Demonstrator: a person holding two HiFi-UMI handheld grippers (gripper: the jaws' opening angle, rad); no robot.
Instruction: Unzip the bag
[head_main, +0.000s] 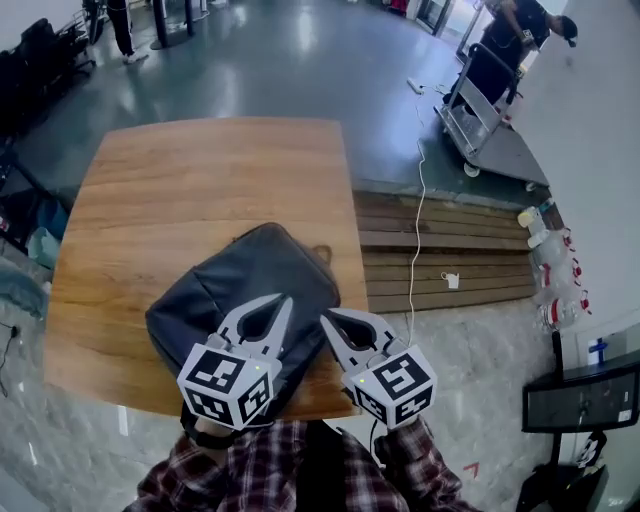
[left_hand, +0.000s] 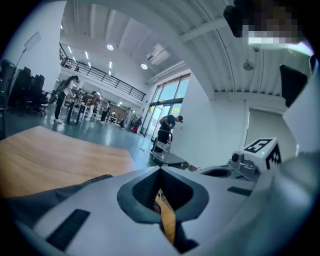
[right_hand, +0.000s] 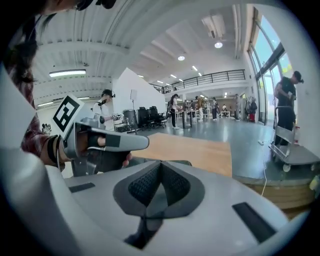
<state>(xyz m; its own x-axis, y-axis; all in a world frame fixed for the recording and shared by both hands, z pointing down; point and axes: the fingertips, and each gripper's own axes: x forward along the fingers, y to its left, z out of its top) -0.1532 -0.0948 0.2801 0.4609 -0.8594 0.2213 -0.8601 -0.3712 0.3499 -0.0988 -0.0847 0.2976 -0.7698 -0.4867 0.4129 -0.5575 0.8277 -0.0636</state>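
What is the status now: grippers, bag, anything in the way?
Left gripper and right gripper shut, empty, over the bag's near edge. Bag flat on table, zipper pull not seen. Nothing in the way.

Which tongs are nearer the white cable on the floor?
Right. The right tongs sit just left of the white cable; the left tongs are over the bag, farther away.

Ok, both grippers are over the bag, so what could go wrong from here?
1. The left gripper and the right gripper both have their jaws shut and empty; they must open before either can take a zipper pull.
2. The bag lies by the near edge of the table; tugging without pinning it might drag it off.
3. No zipper pull shows clearly, so a jaw could pinch fabric instead.
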